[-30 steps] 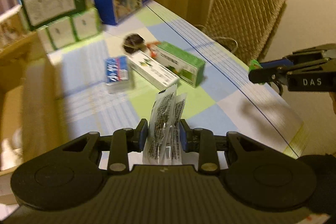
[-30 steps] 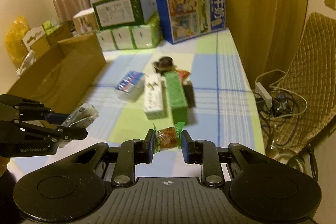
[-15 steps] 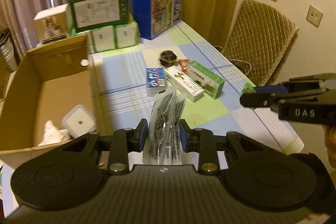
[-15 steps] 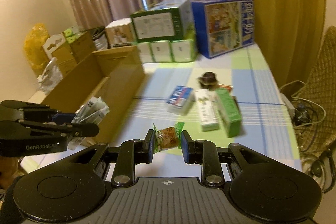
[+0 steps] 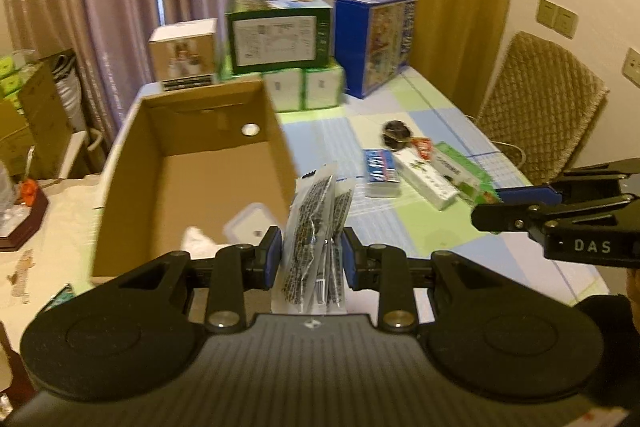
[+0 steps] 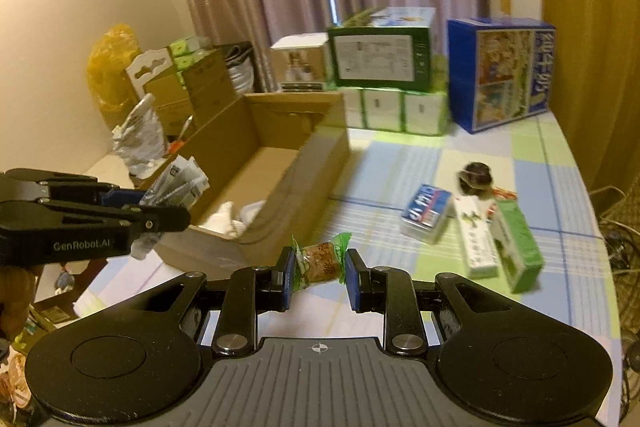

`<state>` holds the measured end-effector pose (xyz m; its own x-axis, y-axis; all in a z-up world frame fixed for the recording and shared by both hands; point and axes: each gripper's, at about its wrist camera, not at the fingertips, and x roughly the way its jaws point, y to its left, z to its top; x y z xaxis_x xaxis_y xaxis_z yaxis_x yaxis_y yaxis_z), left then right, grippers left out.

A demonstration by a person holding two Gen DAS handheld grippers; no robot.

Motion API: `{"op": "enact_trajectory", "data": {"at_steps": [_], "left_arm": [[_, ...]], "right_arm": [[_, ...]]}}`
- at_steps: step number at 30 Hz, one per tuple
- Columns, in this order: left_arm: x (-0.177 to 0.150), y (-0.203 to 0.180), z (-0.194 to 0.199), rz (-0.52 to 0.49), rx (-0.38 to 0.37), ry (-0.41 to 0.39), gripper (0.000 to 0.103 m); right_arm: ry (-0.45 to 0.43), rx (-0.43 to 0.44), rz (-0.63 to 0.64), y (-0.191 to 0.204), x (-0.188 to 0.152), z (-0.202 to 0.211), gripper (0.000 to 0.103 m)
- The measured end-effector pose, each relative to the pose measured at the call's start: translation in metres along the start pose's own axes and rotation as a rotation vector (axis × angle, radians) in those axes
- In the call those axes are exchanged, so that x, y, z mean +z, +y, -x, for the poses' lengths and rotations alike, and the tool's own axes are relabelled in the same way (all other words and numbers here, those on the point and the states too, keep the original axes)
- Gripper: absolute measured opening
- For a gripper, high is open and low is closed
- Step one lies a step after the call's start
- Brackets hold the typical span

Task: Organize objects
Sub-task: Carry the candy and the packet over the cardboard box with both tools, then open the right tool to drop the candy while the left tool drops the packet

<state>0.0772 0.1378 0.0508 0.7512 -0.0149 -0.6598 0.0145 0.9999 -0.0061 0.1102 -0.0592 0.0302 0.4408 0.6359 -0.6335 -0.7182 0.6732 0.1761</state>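
The left gripper [image 5: 308, 253] had its jaws clamped on clear packets of dark contents [image 5: 316, 227], held upright above the near right corner of the open cardboard box [image 5: 200, 163]. The right gripper [image 6: 319, 273] had its jaws closed on a green-ended wrapped snack [image 6: 320, 261], hovering level over the checked table [image 6: 400, 155] just right of the box. Each gripper appeared side-on in the other's camera: "DAS" was printed on the right one, "GenRobot.AI" on the left. Inside the box, the left wrist view showed a white lidded container [image 5: 250, 227] and crumpled white material [image 5: 198, 243]. Farther right on the table lay a blue packet [image 6: 426, 213], a white carton [image 6: 476, 241] and a green carton [image 6: 518, 245] side by side. Only the right wrist view showed the yellow bag [image 6: 112, 67] at far left; only the left showed the quilted chair [image 5: 540, 107].
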Motion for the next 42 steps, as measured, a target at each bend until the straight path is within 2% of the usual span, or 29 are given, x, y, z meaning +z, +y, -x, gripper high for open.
{"op": "enact_trajectory", "data": {"at_steps": [8,21,32,42], "left_arm": [[0.009,0.038,0.006,0.021,0.066,-0.010,0.026],[0.017,0.083,-0.005,0.038,0.109,0.015,0.027],[0.032,0.121,-0.040,0.041,0.118,0.051,0.027],[0.034,0.134,-0.079,0.031,0.102,0.081,0.028]], "right_arm": [[0.003,0.045,0.064,0.029,0.020,-0.023,0.023],[0.039,0.095,0.120,0.067,0.053,-0.080,0.023],[0.086,0.118,0.185,0.083,0.083,-0.137,0.023],[0.113,0.116,0.168,0.075,0.088,-0.169,0.023]]}}
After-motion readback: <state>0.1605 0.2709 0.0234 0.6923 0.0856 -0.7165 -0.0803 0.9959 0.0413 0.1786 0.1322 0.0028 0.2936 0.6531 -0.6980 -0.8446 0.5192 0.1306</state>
